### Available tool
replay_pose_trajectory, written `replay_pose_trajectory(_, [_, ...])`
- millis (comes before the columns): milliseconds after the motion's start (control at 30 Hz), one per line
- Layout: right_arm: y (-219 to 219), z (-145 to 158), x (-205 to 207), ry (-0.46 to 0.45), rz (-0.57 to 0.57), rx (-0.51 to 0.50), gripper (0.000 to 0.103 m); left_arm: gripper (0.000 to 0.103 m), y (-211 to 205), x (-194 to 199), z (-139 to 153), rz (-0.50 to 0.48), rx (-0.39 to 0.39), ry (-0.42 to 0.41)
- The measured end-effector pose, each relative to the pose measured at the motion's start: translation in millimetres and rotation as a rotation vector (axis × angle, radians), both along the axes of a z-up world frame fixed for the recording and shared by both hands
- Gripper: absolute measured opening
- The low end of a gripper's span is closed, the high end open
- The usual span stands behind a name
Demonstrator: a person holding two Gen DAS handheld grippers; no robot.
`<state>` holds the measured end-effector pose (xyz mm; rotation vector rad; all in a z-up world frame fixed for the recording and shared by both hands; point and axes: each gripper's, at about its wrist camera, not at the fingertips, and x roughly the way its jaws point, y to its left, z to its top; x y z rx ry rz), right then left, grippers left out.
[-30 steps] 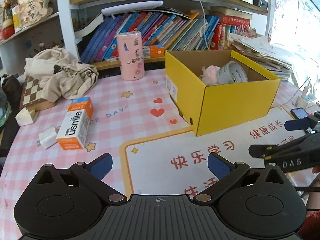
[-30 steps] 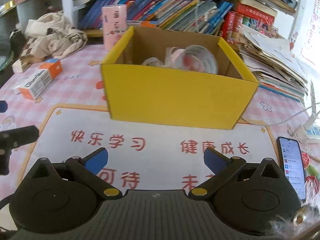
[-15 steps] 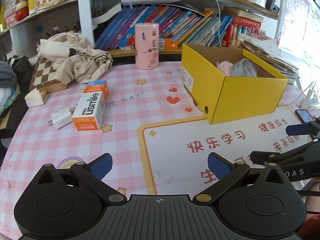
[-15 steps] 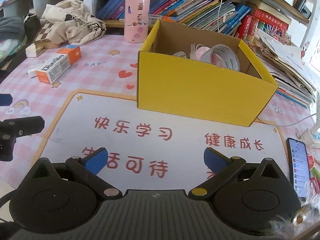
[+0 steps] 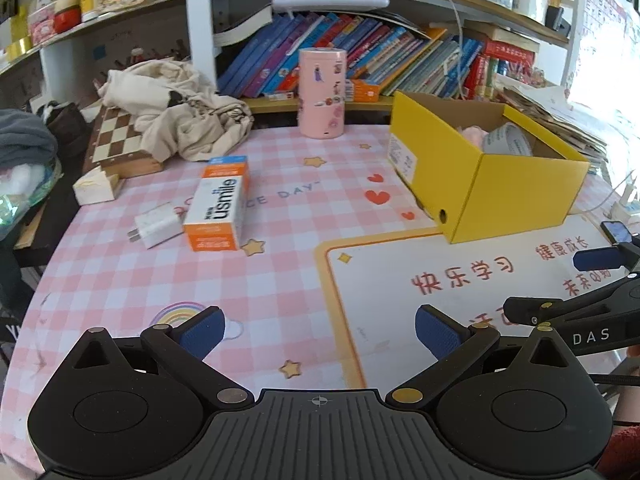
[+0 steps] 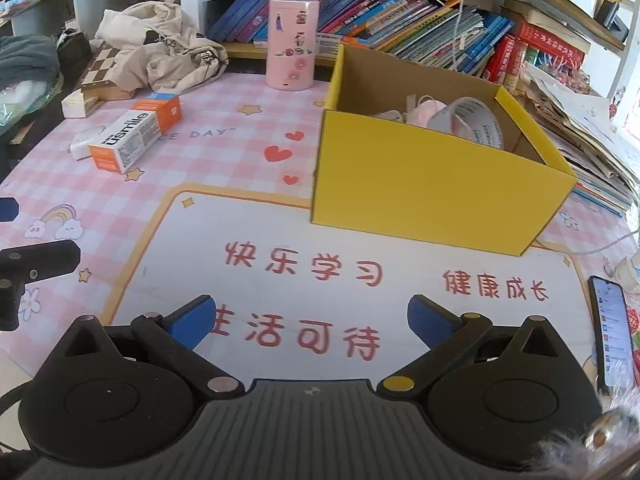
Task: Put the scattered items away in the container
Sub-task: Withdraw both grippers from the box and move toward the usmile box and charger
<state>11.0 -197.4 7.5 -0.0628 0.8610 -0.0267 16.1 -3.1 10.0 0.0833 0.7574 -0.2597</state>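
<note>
1. Plainly, the left gripper hovered above the pink checked tablecloth with its jaws spread wide, its blue pads holding and touching nothing.
2. Likewise the right gripper hung over the white mat with red characters, its jaws wide apart and empty.
3. A yellow cardboard box, open at the top, sat on the far edge of that mat; inside lay a pink soft item and a white roll with print.
4. Well to the left of the box, an orange and white usmile carton lay flat on the cloth.
5. A white charger plug lay just beside the carton's left side.
6. A pink cylinder with stickers stood upright behind, near the bookshelf.
7. A phone lay at the right edge.
</note>
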Motion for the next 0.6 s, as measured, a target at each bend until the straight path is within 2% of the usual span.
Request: replay_pose_trajectory(600, [68.0, -3.0, 16.0, 0.012, 0.172, -0.035, 0.103, 0.103, 59.6, -8.1, -4.9, 0.131, -0.021, 0.011])
